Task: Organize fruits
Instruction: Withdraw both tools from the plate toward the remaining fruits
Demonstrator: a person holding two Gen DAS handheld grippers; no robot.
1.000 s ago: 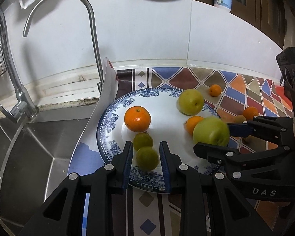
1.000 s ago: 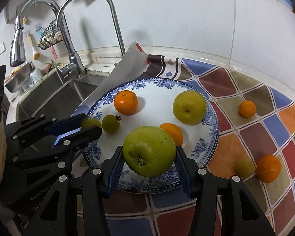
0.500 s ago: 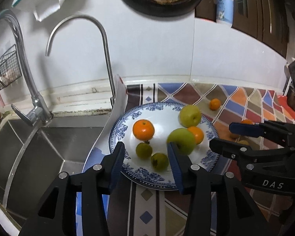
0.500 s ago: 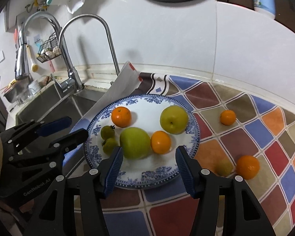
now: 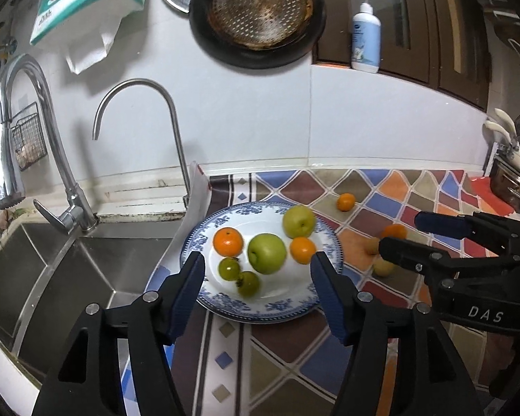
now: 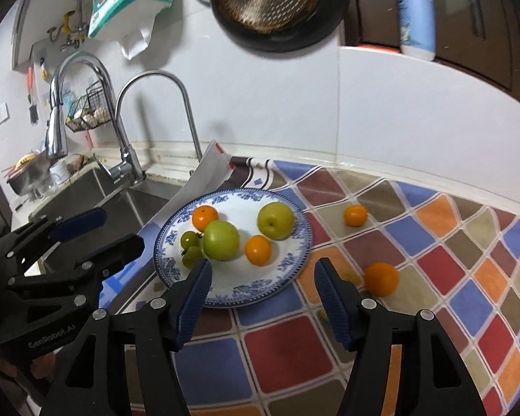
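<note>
Both tongs, left [image 5: 254,270] and right [image 6: 261,275], wide open, empty, above plate [image 6: 287,274] with six fruits.

six fruits [image 5: 266,253] on plate [image 5: 260,306], sink [image 5: 62,270] left.

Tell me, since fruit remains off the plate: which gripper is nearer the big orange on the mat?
Right. The right gripper has the big orange just beside its fingers; the left gripper hangs over the plate.

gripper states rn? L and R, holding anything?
Left gripper: open, holding nothing, above the plate.
Right gripper: open, holding nothing; the green apple sits on the plate.
</note>
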